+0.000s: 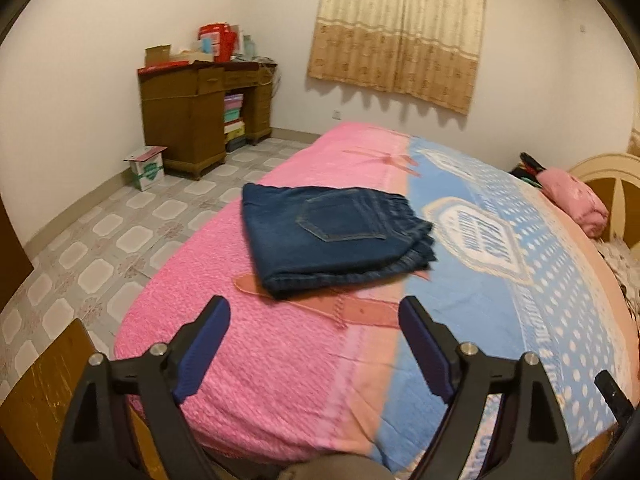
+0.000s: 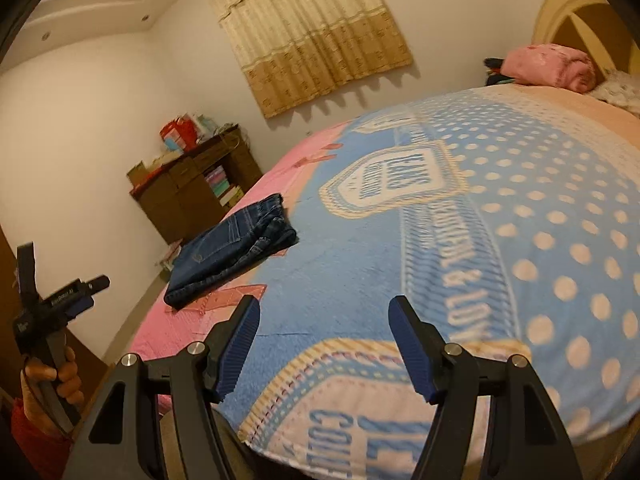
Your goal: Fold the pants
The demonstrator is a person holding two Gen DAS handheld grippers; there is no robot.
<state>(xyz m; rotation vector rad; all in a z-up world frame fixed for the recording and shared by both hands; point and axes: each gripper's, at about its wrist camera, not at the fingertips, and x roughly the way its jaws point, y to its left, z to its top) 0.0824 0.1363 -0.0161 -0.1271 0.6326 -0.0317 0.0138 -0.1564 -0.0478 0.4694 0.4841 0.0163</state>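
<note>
Evidently the folding looks finished: the pants (image 1: pixel 332 236) lie as a compact square bundle on the pink side of the bed (image 1: pixel 256 364), pocket up, presumably set there to stay flat. The left tool (image 1: pixel 314 336) and right tool (image 2: pixel 324 328) hang apart and empty, well clear of the denim.

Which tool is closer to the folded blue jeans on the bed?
Left. The left tool hovers open just short of the jeans, facing their near folded edge. The right tool is open too, farther off over the blue blanket, with the jeans up to its left.
</note>
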